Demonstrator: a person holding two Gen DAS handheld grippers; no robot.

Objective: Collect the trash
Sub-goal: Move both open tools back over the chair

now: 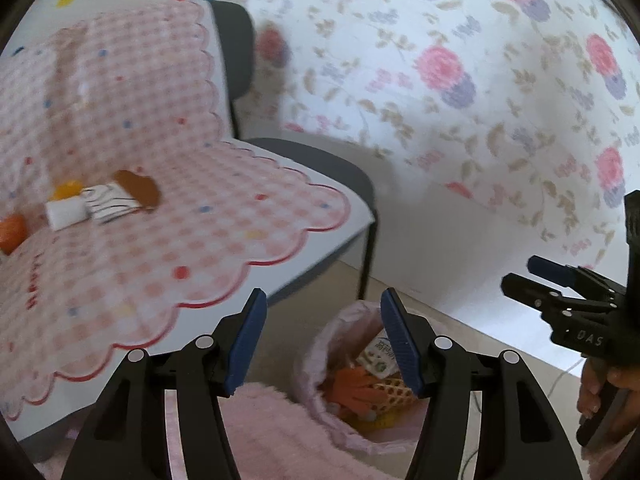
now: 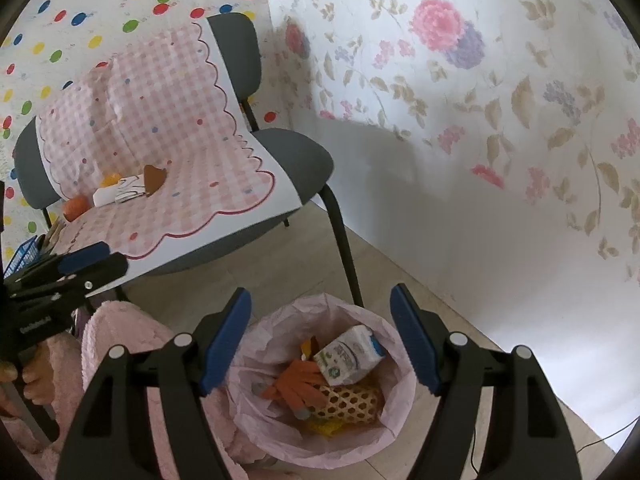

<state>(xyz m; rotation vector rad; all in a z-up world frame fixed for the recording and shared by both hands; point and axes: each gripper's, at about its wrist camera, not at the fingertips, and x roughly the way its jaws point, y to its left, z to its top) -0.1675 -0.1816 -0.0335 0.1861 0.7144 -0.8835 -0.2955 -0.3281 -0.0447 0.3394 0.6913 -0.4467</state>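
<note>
We look down at a round bin lined with a pale pink plastic bag (image 2: pixel 320 384) on the tiled floor beside a grey padded chair (image 2: pixel 304 160). Inside lie a white milk carton (image 2: pixel 348 356), an orange rubber glove (image 2: pixel 300 384) and a woven basket. Our left gripper (image 1: pixel 322 344) and right gripper (image 2: pixel 320 344) both hang spread and empty above it (more trash waits on the pink checked paper mat (image 2: pixel 200 184)).
</note>
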